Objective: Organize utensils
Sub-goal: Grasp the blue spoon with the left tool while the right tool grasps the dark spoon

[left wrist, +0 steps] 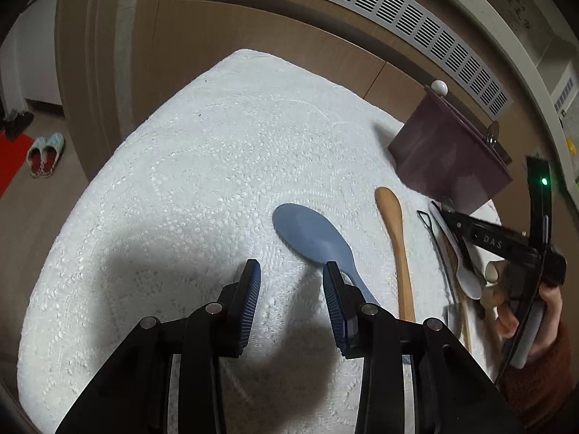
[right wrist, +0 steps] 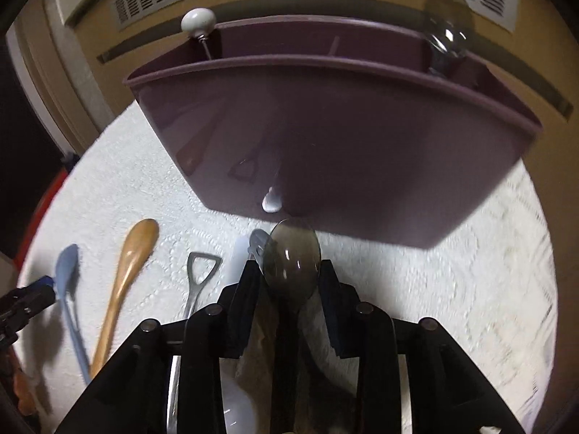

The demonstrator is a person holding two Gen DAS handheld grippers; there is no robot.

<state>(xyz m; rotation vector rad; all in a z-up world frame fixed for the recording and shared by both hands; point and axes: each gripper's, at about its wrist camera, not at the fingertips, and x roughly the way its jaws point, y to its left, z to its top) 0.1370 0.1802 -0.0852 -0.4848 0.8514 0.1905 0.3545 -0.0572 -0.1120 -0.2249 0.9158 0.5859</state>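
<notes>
Gripped in the right gripper (right wrist: 289, 271), jaws closed on it, a dark translucent spoon (right wrist: 291, 258) sits just before the purple caddy (right wrist: 336, 144). Left gripper (left wrist: 291, 271) gapes empty beside the blue spoon (left wrist: 311, 238) on the bench (left wrist: 181, 188).

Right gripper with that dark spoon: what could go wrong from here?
The dark spoon sits loosely between the right gripper fingers, so it may tilt or slip. The purple bin stands close ahead; the spoon could knock it. The left gripper fingers may nudge the blue spoon.
</notes>
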